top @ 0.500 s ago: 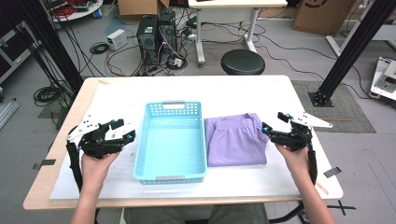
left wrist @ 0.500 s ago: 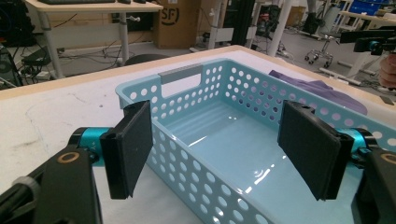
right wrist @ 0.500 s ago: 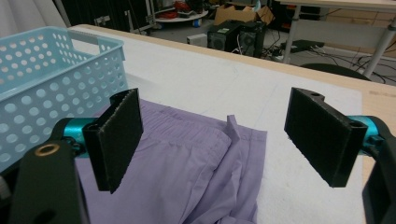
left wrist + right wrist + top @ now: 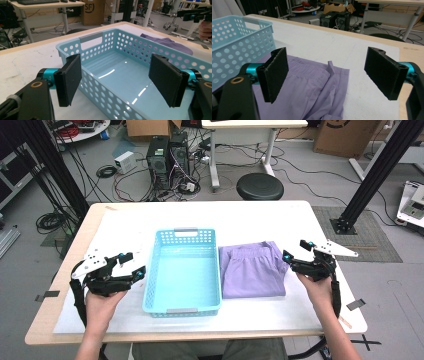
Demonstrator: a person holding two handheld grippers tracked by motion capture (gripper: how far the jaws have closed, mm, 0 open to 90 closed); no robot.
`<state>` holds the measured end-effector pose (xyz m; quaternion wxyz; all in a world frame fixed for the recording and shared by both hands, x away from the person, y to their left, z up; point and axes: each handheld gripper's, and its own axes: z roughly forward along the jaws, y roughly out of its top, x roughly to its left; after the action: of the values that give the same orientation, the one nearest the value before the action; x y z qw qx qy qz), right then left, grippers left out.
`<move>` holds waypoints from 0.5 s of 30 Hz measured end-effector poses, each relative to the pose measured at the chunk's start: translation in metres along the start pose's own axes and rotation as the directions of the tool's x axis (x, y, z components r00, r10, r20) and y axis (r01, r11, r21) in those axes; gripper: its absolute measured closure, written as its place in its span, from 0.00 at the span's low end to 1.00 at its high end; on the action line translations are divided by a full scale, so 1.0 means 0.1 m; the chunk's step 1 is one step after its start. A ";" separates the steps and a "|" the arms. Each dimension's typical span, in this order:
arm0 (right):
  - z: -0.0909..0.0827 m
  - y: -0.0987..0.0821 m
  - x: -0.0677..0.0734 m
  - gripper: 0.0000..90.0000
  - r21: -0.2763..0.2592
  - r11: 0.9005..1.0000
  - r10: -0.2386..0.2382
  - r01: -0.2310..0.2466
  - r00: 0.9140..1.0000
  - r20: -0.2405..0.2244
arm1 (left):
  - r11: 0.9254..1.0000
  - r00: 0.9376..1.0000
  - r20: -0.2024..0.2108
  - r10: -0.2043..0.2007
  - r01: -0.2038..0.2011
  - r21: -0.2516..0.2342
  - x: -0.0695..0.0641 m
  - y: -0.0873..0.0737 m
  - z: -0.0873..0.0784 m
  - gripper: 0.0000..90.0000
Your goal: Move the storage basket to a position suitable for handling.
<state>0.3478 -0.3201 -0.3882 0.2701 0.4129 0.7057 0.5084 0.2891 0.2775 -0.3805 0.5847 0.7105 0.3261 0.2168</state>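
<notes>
Purple folded garment (image 4: 253, 270), long axis toward the table's far edge

A wooden-edged table (image 4: 65, 270) with a white top stands on a grey floor (image 4: 30, 255). Beyond its far edge sit two black computer towers (image 4: 170, 160) amid tangled cables (image 4: 130, 180), a round black stool (image 4: 259, 185), and a white desk (image 4: 250, 125) on white legs. Black metal posts (image 4: 380, 170) rise at both sides. Cardboard boxes (image 4: 340, 137) rest near the back. The right-hand post's foot stands on a dark mat (image 4: 370, 235).
</notes>
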 end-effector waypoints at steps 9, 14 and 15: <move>0.05 0.03 0.05 0.22 0.006 1.000 -0.026 0.026 1.000 0.001 | 1.000 1.000 -0.020 0.018 -0.018 0.005 -0.25 -0.08 -0.17 0.30; 0.04 0.03 0.04 0.22 0.009 1.000 -0.020 0.020 1.000 0.010 | 1.000 0.999 -0.041 0.019 -0.018 0.025 -0.39 -0.17 -0.27 0.30; 0.04 0.03 0.04 0.22 0.009 1.000 -0.020 0.020 1.000 0.012 | 0.999 0.998 -0.061 0.020 -0.018 0.035 -0.44 -0.20 -0.29 0.30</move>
<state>0.3495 -0.3140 -0.3869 0.2777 0.4100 0.7104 0.5000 0.2337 0.2679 -0.3904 0.5600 0.7164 0.3410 0.2386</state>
